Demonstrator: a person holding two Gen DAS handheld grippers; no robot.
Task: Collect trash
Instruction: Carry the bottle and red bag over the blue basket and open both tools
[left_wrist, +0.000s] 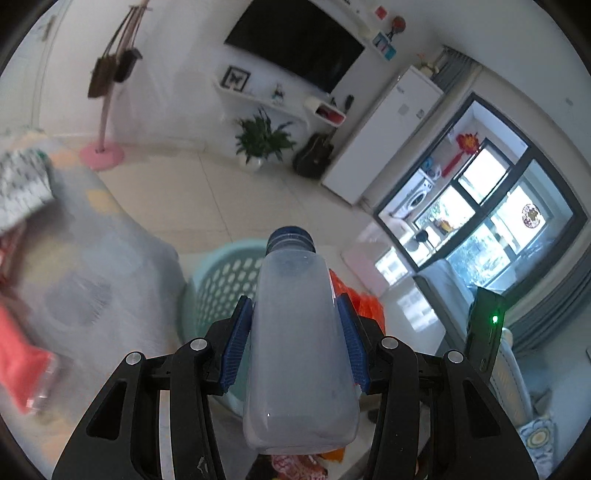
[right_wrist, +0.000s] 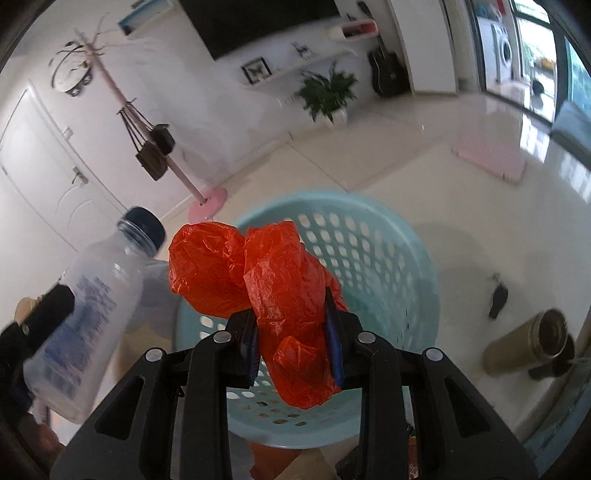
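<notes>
Clamping a bottle (left_wrist: 301, 332), the left hand-held gripper (left_wrist: 295, 339) hovers beside the right hand-held gripper (right_wrist: 293, 339) pinching an orange bag (right_wrist: 273, 288).

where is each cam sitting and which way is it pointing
Left wrist: on the left gripper, looking along black fingers clamping a frosted plastic bottle with a dark blue cap, toward the TV wall.
Right wrist: on the right gripper, tilted down over its crumpled orange plastic bag.
Shared: the pale blue perforated plastic basket, bottle, bag, potted plant.
</notes>
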